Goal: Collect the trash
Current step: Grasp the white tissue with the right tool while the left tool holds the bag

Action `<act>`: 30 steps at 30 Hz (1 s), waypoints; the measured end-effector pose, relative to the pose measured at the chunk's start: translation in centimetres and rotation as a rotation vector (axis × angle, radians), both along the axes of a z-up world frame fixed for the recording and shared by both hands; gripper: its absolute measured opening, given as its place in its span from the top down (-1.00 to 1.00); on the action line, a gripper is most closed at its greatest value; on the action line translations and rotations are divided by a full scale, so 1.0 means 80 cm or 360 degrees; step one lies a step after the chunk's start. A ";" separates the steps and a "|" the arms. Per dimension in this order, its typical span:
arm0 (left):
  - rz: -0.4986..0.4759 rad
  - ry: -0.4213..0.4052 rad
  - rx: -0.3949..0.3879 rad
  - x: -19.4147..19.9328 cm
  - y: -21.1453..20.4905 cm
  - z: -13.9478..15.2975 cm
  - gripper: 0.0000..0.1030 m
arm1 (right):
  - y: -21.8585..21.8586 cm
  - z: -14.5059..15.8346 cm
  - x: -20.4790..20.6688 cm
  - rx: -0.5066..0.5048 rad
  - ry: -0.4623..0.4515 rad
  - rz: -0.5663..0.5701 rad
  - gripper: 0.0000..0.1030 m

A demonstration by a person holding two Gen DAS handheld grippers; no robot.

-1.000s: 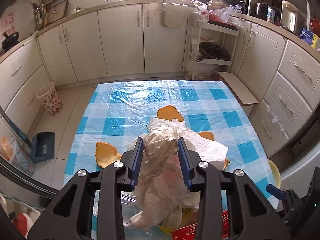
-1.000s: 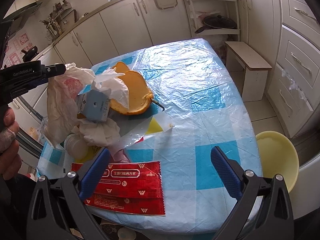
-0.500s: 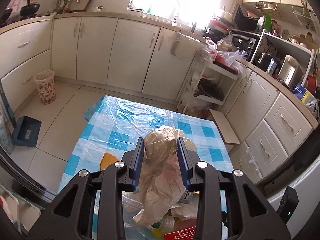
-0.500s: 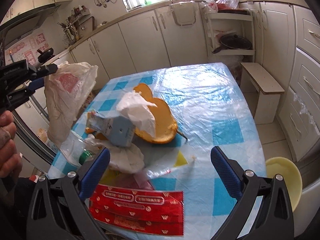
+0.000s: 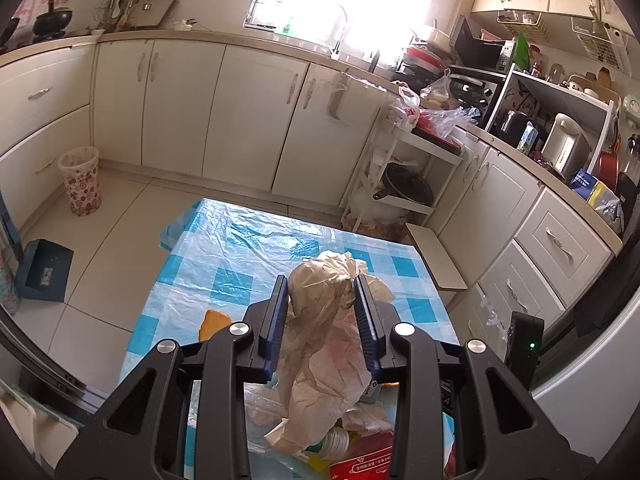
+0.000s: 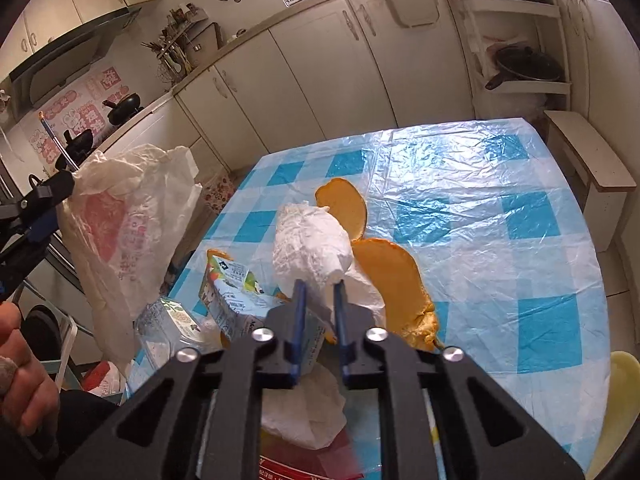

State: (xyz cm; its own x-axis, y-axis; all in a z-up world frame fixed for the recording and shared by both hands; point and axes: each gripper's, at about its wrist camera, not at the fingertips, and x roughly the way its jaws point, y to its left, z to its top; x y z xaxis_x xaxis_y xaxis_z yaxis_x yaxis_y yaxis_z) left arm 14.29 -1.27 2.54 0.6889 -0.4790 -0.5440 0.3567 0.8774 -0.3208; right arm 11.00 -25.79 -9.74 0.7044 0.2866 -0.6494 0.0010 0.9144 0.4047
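My left gripper (image 5: 321, 280) is shut on the bunched rim of a whitish plastic bag (image 5: 328, 340) and holds it up above the table; the bag also shows hanging at the left of the right wrist view (image 6: 124, 228). My right gripper (image 6: 320, 283) is shut on a crumpled white tissue wad (image 6: 310, 246), held over the trash pile. Below lie a milk carton (image 6: 236, 300), orange peel pieces (image 6: 388, 268), a red wrapper (image 5: 360, 464) and a small bottle (image 5: 334, 438).
The table has a blue-and-white checked plastic cover (image 6: 500, 216). A yellow bowl (image 6: 616, 400) sits past its right edge. A patterned waste basket (image 5: 80, 180) and a blue dustpan (image 5: 42, 276) stand on the floor at left. A wooden bench (image 5: 436, 256) is near the cabinets.
My left gripper has lifted the bag higher above the table. My right gripper was open; it has closed on the white tissue wad and raised it off the pile.
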 end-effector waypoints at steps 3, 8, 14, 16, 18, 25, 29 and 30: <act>0.0006 -0.0004 0.0012 -0.001 -0.003 0.000 0.40 | -0.005 0.011 -0.011 0.0059 -0.0080 0.0018 0.89; 0.0020 -0.0007 0.0030 -0.002 -0.008 -0.001 0.39 | -0.017 0.036 -0.028 0.0109 -0.0197 -0.0001 0.90; 0.0025 -0.0008 0.0033 -0.002 -0.010 -0.002 0.39 | -0.048 0.073 -0.058 0.0142 -0.0357 -0.0067 0.90; 0.0027 -0.0009 0.0039 -0.003 -0.012 -0.003 0.39 | -0.056 0.080 -0.065 0.0136 -0.0377 -0.0079 0.90; 0.0026 -0.0002 0.0040 -0.004 -0.014 -0.004 0.39 | -0.054 0.079 -0.062 0.0070 -0.0341 -0.0062 0.84; 0.0015 0.0002 0.0053 -0.006 -0.020 -0.006 0.39 | -0.034 0.029 -0.019 0.0071 -0.0050 -0.0027 -0.60; 0.0007 0.0007 0.0057 -0.005 -0.019 -0.008 0.39 | -0.033 -0.006 0.016 0.0133 0.0095 -0.0068 -0.60; 0.0007 0.0005 0.0059 -0.004 -0.018 -0.008 0.39 | -0.031 -0.012 0.022 0.0151 0.0104 -0.0048 -0.58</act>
State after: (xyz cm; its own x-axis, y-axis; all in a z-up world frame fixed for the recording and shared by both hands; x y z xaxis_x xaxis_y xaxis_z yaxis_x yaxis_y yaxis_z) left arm 13.93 -2.70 1.91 0.6890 -0.4554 -0.5638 0.3519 0.8903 -0.2891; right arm 12.77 -28.25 -10.71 0.6707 0.3282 -0.6652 0.0574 0.8711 0.4878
